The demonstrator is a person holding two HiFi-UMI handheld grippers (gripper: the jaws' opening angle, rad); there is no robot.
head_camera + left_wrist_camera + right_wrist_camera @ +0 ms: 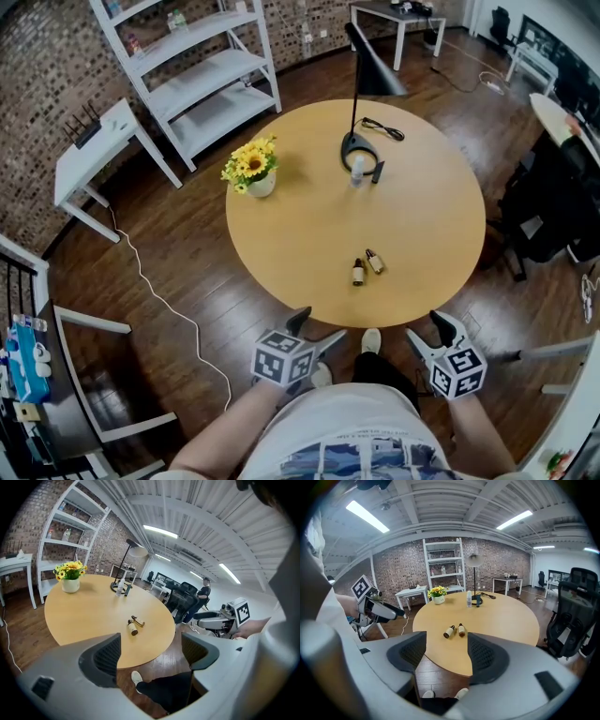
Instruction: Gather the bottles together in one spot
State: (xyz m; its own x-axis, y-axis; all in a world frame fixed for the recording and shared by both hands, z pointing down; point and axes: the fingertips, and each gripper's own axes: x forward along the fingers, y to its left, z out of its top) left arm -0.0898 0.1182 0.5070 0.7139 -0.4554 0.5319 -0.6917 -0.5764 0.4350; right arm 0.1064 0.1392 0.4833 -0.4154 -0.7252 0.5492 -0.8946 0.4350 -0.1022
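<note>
Two small brown bottles (357,272) (374,261) lie side by side near the front edge of the round wooden table (300,234). A clear white-capped bottle (357,170) stands upright at the far side by the lamp base. My left gripper (319,325) and right gripper (424,326) hover off the table's front edge, close to my body, both open and empty. The left gripper view has the brown bottles (133,628) (138,621) beyond its open jaws (150,651). Both brown bottles (449,631) (461,630) also show past the open right gripper (446,653), with the clear bottle (469,599) farther back.
A black desk lamp (361,89) and a dark stick-like item (377,172) sit at the table's far side, and a sunflower pot (253,169) at its left. A white shelf unit (202,75), a white side table (98,150) and office chairs (548,206) surround the table.
</note>
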